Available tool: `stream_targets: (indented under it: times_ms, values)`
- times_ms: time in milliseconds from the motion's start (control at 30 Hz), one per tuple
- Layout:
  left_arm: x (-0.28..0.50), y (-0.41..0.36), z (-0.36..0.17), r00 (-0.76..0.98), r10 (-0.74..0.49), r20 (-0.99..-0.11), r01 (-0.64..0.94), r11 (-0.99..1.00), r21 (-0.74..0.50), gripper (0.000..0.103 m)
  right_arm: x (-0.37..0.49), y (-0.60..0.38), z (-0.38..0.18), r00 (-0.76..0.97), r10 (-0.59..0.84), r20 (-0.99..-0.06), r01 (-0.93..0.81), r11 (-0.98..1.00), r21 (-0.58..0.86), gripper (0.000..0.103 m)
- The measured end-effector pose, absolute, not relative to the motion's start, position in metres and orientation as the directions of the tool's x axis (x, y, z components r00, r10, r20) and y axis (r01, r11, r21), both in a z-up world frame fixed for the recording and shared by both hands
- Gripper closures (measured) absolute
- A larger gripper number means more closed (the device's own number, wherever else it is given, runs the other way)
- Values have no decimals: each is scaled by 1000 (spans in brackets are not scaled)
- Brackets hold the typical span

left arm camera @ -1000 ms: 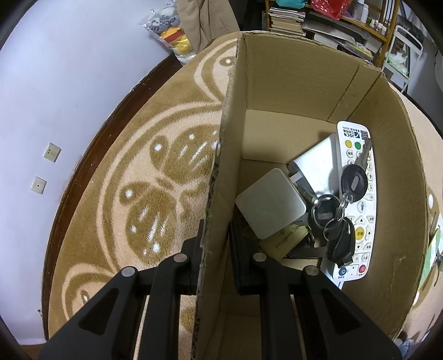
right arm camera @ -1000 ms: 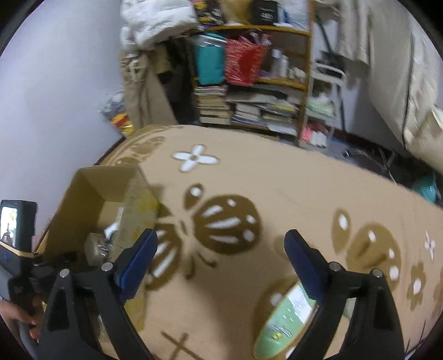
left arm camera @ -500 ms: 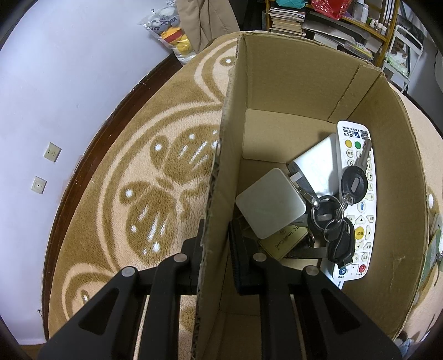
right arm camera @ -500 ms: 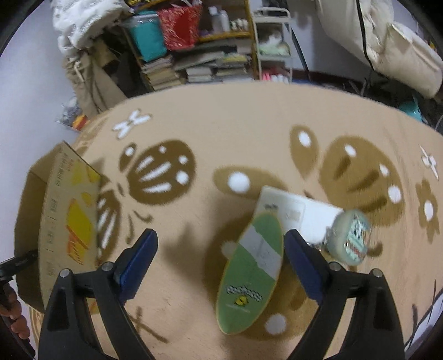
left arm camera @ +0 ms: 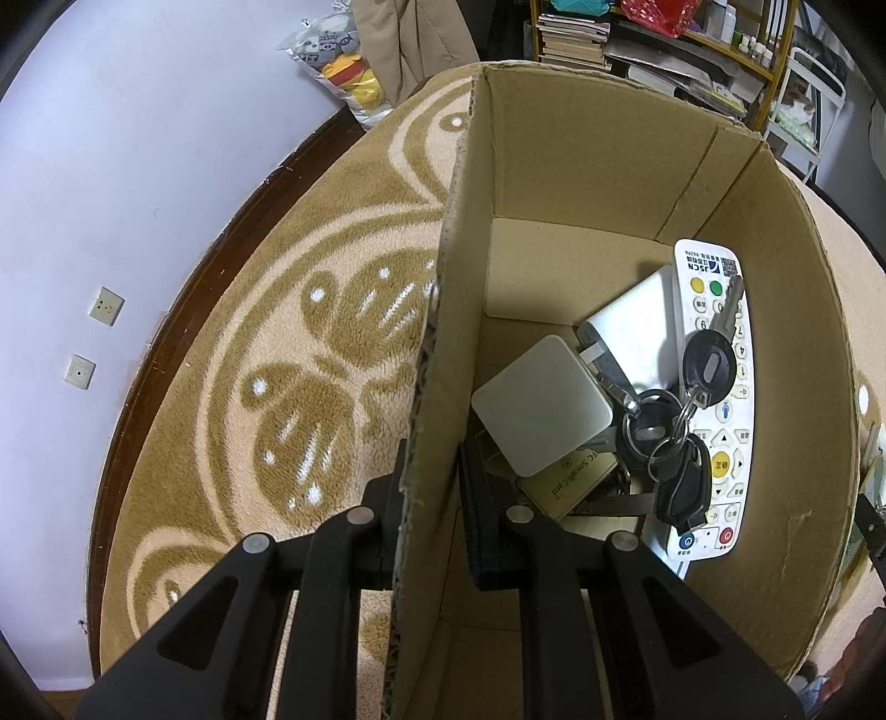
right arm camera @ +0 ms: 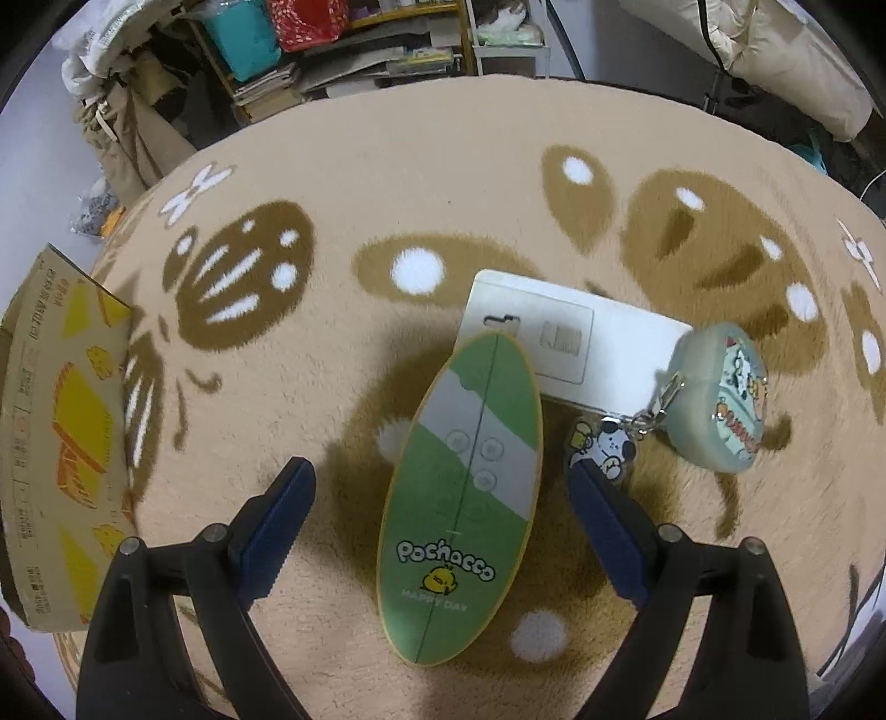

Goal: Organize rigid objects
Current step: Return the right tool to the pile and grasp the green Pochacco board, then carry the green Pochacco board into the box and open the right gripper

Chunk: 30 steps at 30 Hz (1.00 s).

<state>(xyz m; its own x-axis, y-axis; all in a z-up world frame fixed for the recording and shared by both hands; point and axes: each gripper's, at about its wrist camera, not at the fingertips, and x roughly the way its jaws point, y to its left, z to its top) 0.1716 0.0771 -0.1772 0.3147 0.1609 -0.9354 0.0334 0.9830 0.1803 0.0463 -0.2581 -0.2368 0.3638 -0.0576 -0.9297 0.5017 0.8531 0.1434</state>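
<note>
My left gripper is shut on the left wall of an open cardboard box, one finger outside and one inside. In the box lie a white remote, a bunch of black keys, a white square block, a white slab and a tan card. My right gripper stands open above the rug, its blue pads either side of a green oval Pochacco board. The board's top rests on a white card. A pale round case with a charm chain lies to the right.
The cardboard box shows at the left edge of the right wrist view. A tan patterned rug covers the floor. Cluttered shelves stand at the back, a white wall with sockets on the left, and a bagged plush toy.
The right gripper has swung away from the box and come down over the green board, which now lies between its open fingers. The left gripper has stayed clamped on the box wall.
</note>
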Motion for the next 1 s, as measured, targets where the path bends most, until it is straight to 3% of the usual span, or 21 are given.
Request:
stream_targets:
  times_ms: [67,133,167,367,433,1000]
  values:
    - [172,78,-177,314,159,-936,33,983,178,89,47,-257,-239,360,-53,-931,498,855,144,9]
    - [171,77,-178,314,160,-936,33,983,179,89,49,-255,-242,351,-43,-935,494,857,146,29]
    - [171,77,-177,314,161,-936,33,983,180,89,49,-254,-244,345,-37,-938,492,858,147,32]
    - [171,78,-178,315,166,-934,34,982,185,89,48,-248,-247,342,-54,-938,472,873,122,37]
    - [171,78,-179,314,165,-935,33,982,184,89,48,-247,-247,341,-63,-938,477,872,115,44]
    - [172,80,-178,313,161,-936,30,983,179,89,57,-248,-242,378,-53,-924,472,870,143,44]
